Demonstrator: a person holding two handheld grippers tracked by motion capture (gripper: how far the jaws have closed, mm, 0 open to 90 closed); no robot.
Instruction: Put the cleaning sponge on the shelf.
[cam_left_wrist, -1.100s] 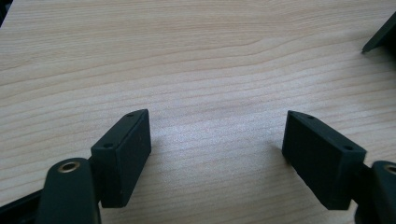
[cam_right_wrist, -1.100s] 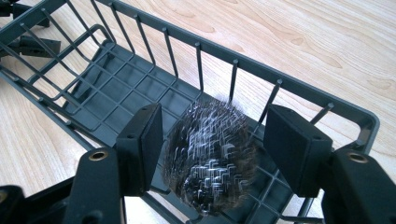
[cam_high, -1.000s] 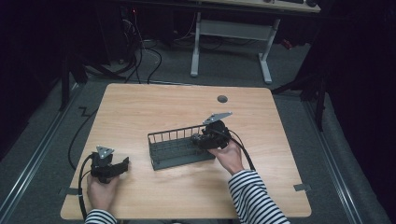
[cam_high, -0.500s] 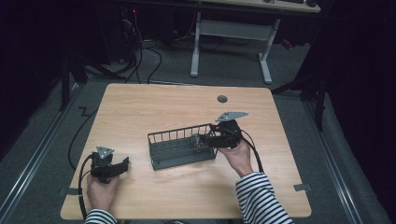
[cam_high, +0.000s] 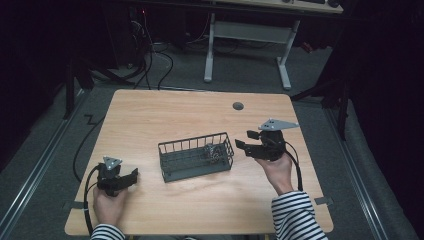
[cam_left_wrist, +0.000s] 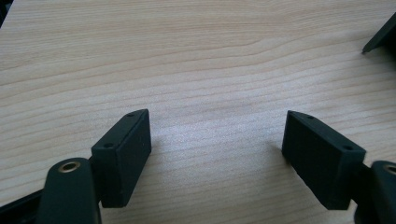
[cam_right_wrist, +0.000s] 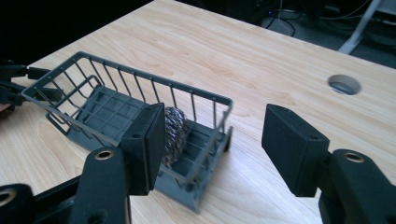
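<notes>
Fingers (cam_left_wrist: 122, 156) of the left gripper (cam_high: 118, 179) stand wide apart with bare wood between them, low over the near left part of the counter. The right gripper (cam_high: 256, 143) has its fingers (cam_right_wrist: 293, 148) spread open too, holding nothing, just beside the right end of the basket.

Largest is the light wooden rectangular counter (cam_high: 165, 117), with a round grey cable hole (cam_high: 238, 106) near its far edge. At its middle sits the dark grey wire basket (cam_high: 196, 156), long and narrow with a slatted floor. Inside it, at the right end, rests a silvery steel-wool scouring ball (cam_high: 214, 151); in the right gripper view it lies against the basket's wire wall, partly hidden behind the left finger.
</notes>
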